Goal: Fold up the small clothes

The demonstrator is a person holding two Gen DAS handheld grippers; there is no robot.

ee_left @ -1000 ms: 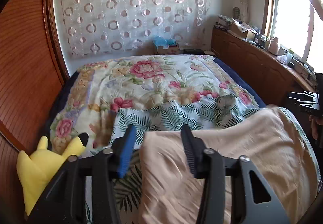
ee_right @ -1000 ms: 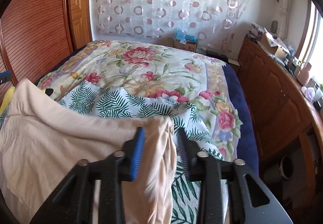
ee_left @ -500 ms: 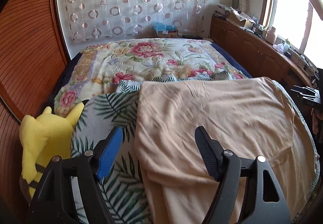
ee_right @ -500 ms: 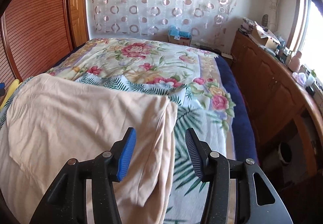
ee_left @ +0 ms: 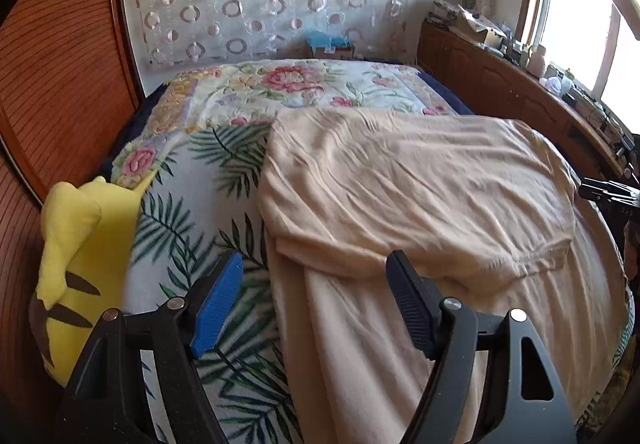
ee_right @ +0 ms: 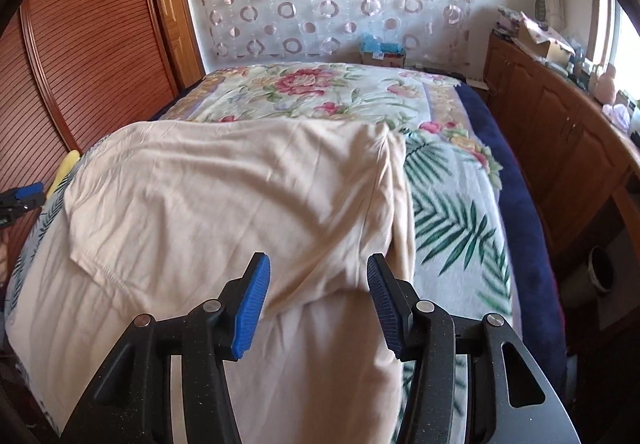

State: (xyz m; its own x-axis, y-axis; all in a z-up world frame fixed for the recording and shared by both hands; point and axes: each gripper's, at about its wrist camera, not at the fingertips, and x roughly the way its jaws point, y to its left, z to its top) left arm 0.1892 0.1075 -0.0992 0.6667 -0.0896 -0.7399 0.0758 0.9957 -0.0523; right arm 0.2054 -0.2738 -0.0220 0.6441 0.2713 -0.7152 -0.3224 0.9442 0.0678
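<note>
A beige garment [ee_left: 416, 196] lies on the bed, its far half folded toward me over the near half. It also shows in the right wrist view [ee_right: 224, 196]. My left gripper [ee_left: 314, 302] is open and empty above the garment's left edge. My right gripper [ee_right: 318, 304] is open and empty above the garment's right edge. The right gripper's tip shows at the far right of the left wrist view [ee_left: 608, 192]. The left gripper's tip shows at the far left of the right wrist view [ee_right: 20, 198].
The bed carries a floral and fern-leaf blanket [ee_left: 224, 180]. A yellow plush toy [ee_left: 76, 244] sits at the bed's left edge. A wooden sliding door [ee_right: 80, 56] stands on the left. A cluttered wooden cabinet [ee_right: 560, 116] runs along the right under a window.
Both grippers let go of the garment's far edge, opened and pulled back toward me. The garment dropped and now lies folded in half on the bed.
</note>
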